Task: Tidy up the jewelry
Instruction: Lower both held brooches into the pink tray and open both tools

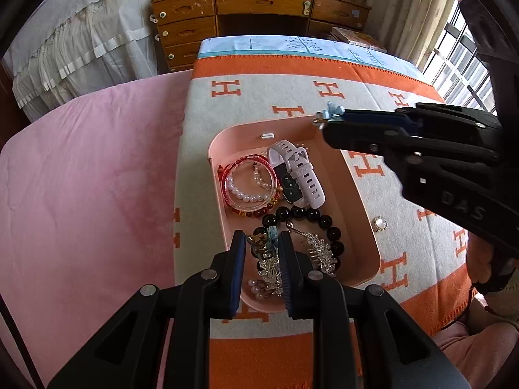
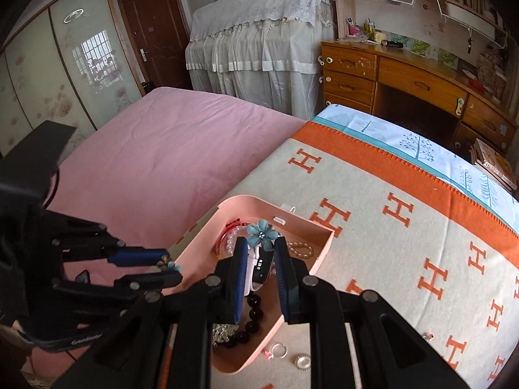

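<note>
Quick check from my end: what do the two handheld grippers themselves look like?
Both the left gripper and right gripper are matte black plastic linkages with round silver pivot pins and ribbed blue pads lining the fingers. Raised lettering marks the bodies. No sleeves visible.

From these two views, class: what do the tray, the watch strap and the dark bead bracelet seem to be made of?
Tray: likely plastic, matte pink, with smooth moulded rounded corners.
Watch strap: probably silicone, pale pink, soft-looking, with punched holes.
Dark bead bracelet: glossy black beads with highlights; stone or glass, can't tell which.
</note>
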`<state>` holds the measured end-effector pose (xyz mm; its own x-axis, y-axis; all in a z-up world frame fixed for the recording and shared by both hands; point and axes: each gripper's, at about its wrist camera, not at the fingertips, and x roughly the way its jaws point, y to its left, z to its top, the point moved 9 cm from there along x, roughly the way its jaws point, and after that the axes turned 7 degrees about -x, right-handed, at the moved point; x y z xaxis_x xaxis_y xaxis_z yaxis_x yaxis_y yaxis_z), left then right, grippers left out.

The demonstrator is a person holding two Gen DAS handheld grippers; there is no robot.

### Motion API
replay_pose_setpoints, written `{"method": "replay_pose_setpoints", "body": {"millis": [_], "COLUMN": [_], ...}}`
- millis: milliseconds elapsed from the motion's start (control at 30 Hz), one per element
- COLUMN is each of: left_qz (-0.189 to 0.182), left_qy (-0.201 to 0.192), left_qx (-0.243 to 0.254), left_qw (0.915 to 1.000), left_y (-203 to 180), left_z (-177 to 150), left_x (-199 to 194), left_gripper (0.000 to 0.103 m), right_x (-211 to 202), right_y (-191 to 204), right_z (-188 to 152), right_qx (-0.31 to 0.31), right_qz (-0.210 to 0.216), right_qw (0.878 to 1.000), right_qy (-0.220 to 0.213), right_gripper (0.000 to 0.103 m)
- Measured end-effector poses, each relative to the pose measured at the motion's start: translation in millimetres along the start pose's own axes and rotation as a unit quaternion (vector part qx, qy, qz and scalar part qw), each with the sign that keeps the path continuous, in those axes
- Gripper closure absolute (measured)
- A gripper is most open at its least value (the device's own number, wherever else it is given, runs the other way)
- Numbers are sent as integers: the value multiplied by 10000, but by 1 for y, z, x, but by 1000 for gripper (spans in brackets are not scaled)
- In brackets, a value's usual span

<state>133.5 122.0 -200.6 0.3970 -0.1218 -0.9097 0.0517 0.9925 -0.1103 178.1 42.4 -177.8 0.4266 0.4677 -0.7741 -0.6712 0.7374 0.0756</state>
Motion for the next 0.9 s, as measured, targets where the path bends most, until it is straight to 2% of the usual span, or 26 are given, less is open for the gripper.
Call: {"method": "replay_pose_setpoints", "body": {"millis": [200, 467, 600, 733, 900], "left_qz": [-298, -595, -688, -767, -795], "left_qy": [229, 337, 392, 359, 274], "left_qx": [-67, -184, -156, -133, -31], "left_qw": [9993, 9975, 9967, 9963, 9965], "left_y": [0, 1, -3, -7, -15], "left_z": [-10, -19, -22, -22, -19], "left_x": [21, 30, 31, 27, 19], "left_gripper": [85, 84, 84, 83, 81], "right_x": [38, 58, 65, 57, 36], "right_y": [5, 31, 32, 25, 16], "right_z": [-10, -11, -17, -16, -14], "right_qx": [-19, 19, 225, 546, 673], "right_qz": [-42, 487, 575, 720, 654], "right_qw": [9991, 9968, 9944, 9926, 9939], "right_qy": [414, 631, 857, 805, 581], "right_gripper": [86, 88, 88, 88, 88]}}
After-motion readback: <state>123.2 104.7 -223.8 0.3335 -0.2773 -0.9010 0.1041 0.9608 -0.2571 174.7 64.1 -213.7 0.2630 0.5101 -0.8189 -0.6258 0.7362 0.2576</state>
